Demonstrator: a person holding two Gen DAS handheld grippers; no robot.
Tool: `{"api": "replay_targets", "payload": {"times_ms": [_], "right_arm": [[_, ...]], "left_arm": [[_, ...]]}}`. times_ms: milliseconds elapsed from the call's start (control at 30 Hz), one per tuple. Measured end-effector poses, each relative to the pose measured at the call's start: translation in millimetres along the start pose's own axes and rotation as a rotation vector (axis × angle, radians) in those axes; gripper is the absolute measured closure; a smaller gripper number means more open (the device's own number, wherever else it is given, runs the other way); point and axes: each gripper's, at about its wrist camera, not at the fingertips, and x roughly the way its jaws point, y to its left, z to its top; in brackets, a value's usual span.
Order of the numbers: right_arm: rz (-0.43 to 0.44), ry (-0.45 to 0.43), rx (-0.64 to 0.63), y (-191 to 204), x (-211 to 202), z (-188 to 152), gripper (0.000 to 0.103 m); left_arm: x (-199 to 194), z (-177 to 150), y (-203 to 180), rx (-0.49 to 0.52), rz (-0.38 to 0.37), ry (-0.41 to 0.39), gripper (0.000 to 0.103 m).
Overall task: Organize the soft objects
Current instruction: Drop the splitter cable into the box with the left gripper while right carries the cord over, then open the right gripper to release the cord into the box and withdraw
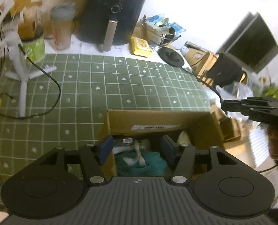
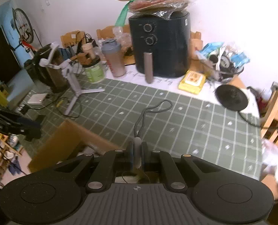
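My left gripper hangs open over an open cardboard box at the near edge of the green checked tablecloth. Nothing is between its blue pads. Below them a teal cloth and a pale soft item lie in the box. My right gripper is shut on the grey end piece of a cord, and the cord's grey loop sticks out ahead over the table. The box is to its lower left. Each gripper appears at the edge of the other's view.
A black air fryer stands at the back, with a yellow wipes pack and a black disc to its right. A white tripod, a shaker bottle and a green jar crowd the back left. A black cable trails across the cloth.
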Motion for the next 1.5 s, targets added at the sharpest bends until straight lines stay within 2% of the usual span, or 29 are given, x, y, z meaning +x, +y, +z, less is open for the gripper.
{"api": "replay_targets", "payload": {"times_ms": [300, 600, 667, 733, 767, 800, 833, 900, 933, 1000, 1100, 1167, 1233, 1300, 1400, 1500], "right_arm": [[0.045, -0.020, 0.006, 41, -9, -27, 0.093], [0.101, -0.066, -0.109, 75, -26, -27, 0.093], [0.111, -0.058, -0.136, 83, -24, -26, 0.093], [0.116, -0.007, -0.158, 88, -13, -26, 0.090], [0.098, 0.018, -0.167, 90, -8, -27, 0.086], [0.074, 0.040, -0.174, 92, -2, -28, 0.066], [0.050, 0.053, -0.177, 93, 2, -31, 0.040], [0.015, 0.049, -0.182, 96, 4, -34, 0.018], [0.006, 0.042, -0.184, 98, 4, -35, 0.010], [-0.020, 0.032, -0.179, 102, 4, -37, 0.001], [-0.058, 0.032, -0.160, 106, 5, -40, 0.000], [-0.091, 0.044, -0.151, 107, 6, -44, 0.000], [-0.122, 0.051, -0.148, 110, 7, -47, 0.000], [-0.164, 0.057, -0.138, 114, 4, -51, 0.000], [-0.209, 0.041, -0.114, 116, -3, -59, 0.000], [-0.263, 0.030, -0.081, 117, -8, -65, 0.000]], "left_arm": [[-19, -18, 1, 0.007, 0.005, -0.050, 0.046], [-32, -34, 1, 0.049, 0.022, -0.080, 0.046], [-35, -39, 1, 0.062, 0.023, -0.088, 0.046], [-36, -42, 1, 0.067, 0.028, -0.090, 0.046], [-37, -44, 1, 0.066, 0.029, -0.092, 0.046], [-39, -45, 1, 0.061, 0.035, -0.103, 0.046], [-42, -47, 2, 0.052, 0.043, -0.124, 0.046], [-47, -50, 3, 0.034, 0.056, -0.153, 0.046], [-49, -51, 4, 0.025, 0.062, -0.163, 0.046], [-51, -52, 6, 0.005, 0.076, -0.186, 0.046], [-50, -52, 6, -0.012, 0.081, -0.187, 0.046], [-48, -52, 6, -0.020, 0.102, -0.190, 0.039], [-47, -52, 5, -0.037, 0.143, -0.196, 0.019], [-46, -51, 3, -0.048, 0.184, -0.208, 0.017], [-44, -49, -2, -0.036, 0.218, -0.198, 0.000], [-41, -48, -12, -0.003, 0.260, -0.180, 0.000]]}}
